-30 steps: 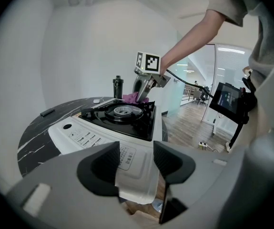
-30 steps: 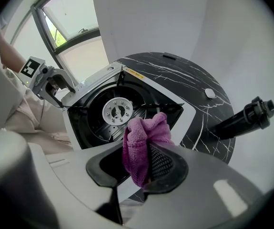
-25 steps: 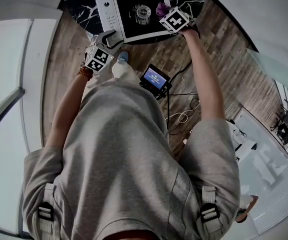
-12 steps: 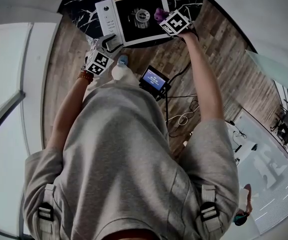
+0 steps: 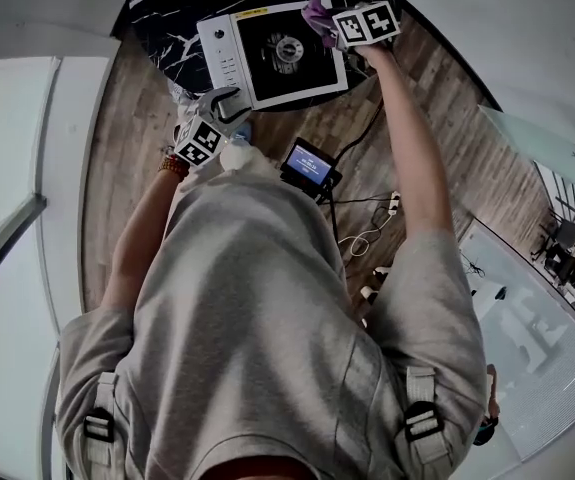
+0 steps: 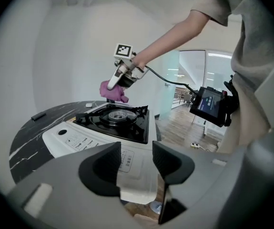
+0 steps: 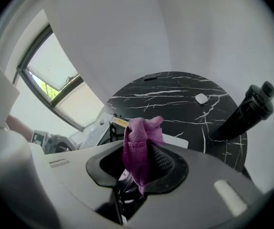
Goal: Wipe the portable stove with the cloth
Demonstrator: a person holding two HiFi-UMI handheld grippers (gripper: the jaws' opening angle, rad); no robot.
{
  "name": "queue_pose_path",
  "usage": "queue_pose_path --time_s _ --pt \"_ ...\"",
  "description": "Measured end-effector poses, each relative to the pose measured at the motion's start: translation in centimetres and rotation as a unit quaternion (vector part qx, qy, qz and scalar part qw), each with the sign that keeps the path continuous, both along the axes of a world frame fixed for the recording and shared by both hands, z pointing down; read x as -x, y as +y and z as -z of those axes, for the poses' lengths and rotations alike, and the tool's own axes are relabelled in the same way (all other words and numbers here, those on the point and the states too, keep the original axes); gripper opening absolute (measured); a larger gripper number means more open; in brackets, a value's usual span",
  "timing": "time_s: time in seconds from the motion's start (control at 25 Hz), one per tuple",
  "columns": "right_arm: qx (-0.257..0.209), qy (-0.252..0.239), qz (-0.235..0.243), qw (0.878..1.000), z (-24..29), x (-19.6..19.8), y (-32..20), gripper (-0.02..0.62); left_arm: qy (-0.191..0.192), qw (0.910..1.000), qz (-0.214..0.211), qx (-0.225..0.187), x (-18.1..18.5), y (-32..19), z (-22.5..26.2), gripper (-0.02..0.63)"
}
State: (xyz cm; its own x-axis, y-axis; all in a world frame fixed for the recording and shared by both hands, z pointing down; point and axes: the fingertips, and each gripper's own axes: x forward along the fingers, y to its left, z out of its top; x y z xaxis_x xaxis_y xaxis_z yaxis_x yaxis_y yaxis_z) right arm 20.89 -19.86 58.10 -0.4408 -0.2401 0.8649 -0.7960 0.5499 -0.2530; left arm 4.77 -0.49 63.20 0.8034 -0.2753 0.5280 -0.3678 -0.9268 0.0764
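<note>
Cloth [image 5: 316, 15] above stove [image 5: 229, 53]
Right gripper [image 7: 141, 162] pinches cloth over stove's far corner; left gripper [image 6: 137, 159] clamps stove's near edge.

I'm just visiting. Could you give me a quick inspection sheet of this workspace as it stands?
Surface: round black marble table, white veins.
Job's things: portable stove; purple cloth above its far edge.
Clutter: small white object, dark bar on the table.
Tools: right tool clamps the cloth; left tool grips the stove's near corner.
Cables: black lead from the right tool; white cords on the wood floor.
Surroundings: glass partition, small screen.
</note>
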Motion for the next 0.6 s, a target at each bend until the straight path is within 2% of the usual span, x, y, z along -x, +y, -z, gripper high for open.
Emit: queue_pose_path --time_s 0.12,0.24,0.4,0.6 --pt "0.000 0.001 -0.036 0.999 -0.2 1.4 -3.1 0.117 0.001 0.9999 0.011 -0.012 0.5 -1.0 0.4 0.206" --pt "0.020 0.012 -0.067 0.997 -1.1 2.1 -4.9 0.117 0.006 0.9996 0.021 -0.017 0.8 -2.3 0.8 0.206" --pt "0.058 0.073 -0.071 0.993 -3.8 2.2 -5.3 0.117 0.007 0.9998 0.018 0.000 1.1 -3.1 0.3 0.206" --pt "0.109 0.091 -0.084 0.986 -6.1 2.9 -5.1 0.115 -0.002 1.0000 -0.002 0.003 0.9 -2.9 -0.2 0.206"
